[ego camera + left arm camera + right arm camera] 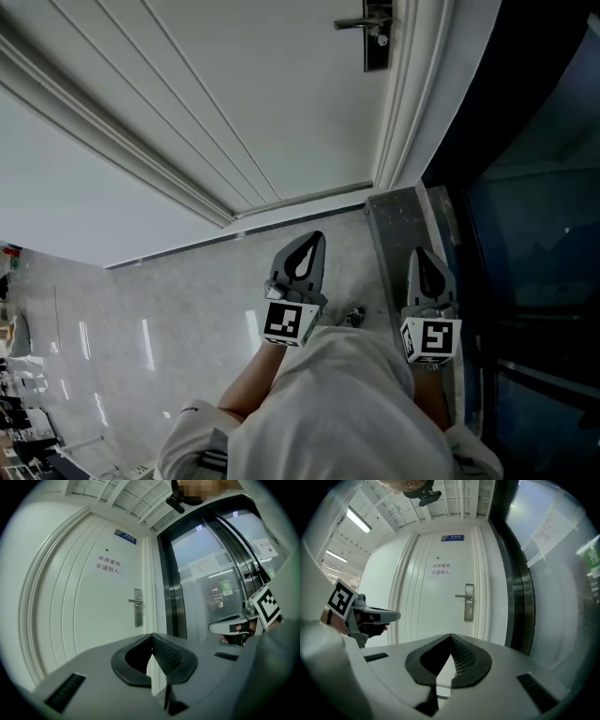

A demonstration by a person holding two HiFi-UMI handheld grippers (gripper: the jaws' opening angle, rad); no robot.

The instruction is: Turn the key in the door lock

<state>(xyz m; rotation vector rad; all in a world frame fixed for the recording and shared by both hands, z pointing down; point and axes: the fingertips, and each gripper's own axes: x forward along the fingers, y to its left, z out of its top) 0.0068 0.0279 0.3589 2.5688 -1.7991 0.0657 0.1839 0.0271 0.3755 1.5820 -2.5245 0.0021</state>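
The person's pale cloth garment (347, 412) fills the head view at 6 o'clock, nearest of all. Beyond it stands the tall white panelled door (234, 94), with a dark glass wall (534, 187) at 3 o'clock and the grey speckled stone floor (187, 300) at 8 o'clock. The grey left gripper (315, 240), just below centre, and the grey right gripper (419, 255), at 5 o'clock, both point toward the door. Each has its jaws pressed together at the tips and grips nothing. The dark upright metal lock plate (377, 56) sits at 1 o'clock by the door's edge, well apart from both grippers. This looks like the approach, with nothing on the lock touched yet. To do it well, one gripper, probably the right, should part its jaws before it arrives, come in square to the door and close flat across the key's head, then roll about the key's own line without prying sideways. The plate's long axis runs up the door. Its slim metal lever handle (354, 23) lies level and points to 9 o'clock, away from the door's edge. A small pale spot (382, 40) under the lever may be the key, which would stick straight out of the door toward the person, but it is too small to be sure.
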